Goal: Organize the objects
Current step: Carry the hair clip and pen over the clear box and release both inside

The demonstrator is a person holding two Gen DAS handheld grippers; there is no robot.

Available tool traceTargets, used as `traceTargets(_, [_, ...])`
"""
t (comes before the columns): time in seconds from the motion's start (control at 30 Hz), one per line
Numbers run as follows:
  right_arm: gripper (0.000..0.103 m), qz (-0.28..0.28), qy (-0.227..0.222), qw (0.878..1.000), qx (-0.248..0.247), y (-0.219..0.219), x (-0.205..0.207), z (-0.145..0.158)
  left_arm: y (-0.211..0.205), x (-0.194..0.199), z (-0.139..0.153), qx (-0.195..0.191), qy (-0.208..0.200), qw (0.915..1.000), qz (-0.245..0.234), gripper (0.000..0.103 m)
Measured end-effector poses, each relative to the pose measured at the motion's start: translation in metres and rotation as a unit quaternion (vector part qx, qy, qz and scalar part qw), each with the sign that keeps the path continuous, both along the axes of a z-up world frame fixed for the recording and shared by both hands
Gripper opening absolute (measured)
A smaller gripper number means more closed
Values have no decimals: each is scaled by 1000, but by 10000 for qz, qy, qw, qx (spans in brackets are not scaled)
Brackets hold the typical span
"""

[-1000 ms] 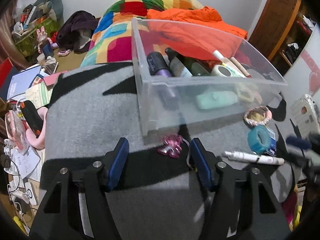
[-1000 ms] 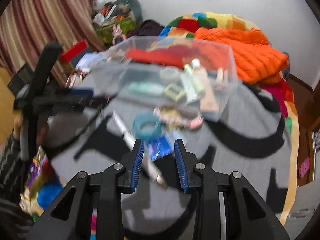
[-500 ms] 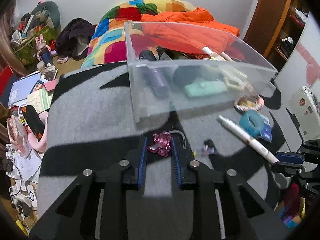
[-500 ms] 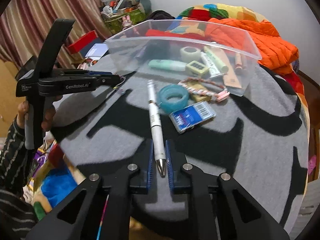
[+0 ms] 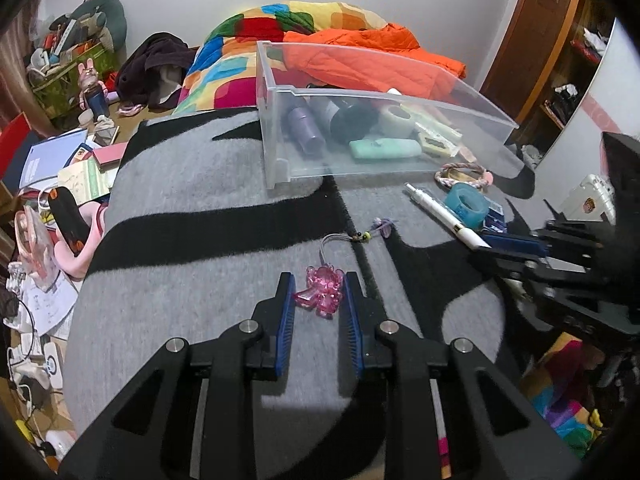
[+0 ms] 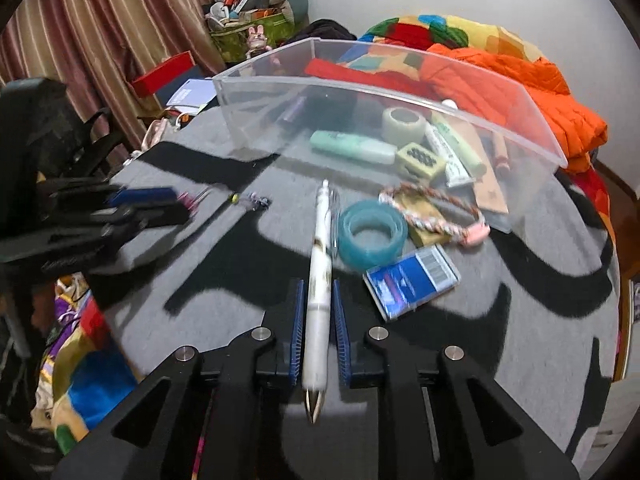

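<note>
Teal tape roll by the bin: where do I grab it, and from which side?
The teal tape roll lies flat, hole up. Probably best from above, one finger in the hole, one outside, pinching its wall on the near side, away from the white pen and braided bracelet.

left claw (image 5: 318, 300) is clamped on the pink charm (image 5: 321, 290), clear bin (image 5: 360, 120) sits up at 12 o'clock.

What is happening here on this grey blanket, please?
A person is tidying small items into a clear plastic bin, with a gripper in each hand. The left gripper is shut on a pink charm. The right gripper is shut on a white pen. A teal tape roll and blue card lie outside the bin.
</note>
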State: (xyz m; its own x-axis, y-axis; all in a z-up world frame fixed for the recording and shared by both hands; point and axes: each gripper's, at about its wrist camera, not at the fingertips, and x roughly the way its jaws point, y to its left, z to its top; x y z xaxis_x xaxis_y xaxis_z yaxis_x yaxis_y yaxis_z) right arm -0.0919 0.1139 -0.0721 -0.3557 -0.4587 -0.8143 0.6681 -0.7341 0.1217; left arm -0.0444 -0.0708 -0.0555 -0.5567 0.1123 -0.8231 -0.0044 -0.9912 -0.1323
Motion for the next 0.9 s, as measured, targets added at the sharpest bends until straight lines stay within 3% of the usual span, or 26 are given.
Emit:
traceTargets(0.3, [10,-108,285,9994,-161,-1,9,12,-2,12,31,180,393,9990,75,24])
traceTargets(0.63, [10,-385,720,9944,-665,21,7,60,4,10,80,108,991,9950,-5,24])
traceTargets(0.9, [10,-768,1237,9848,-945,43,-15,100,4,0,112,318,1398,9897,35,24])
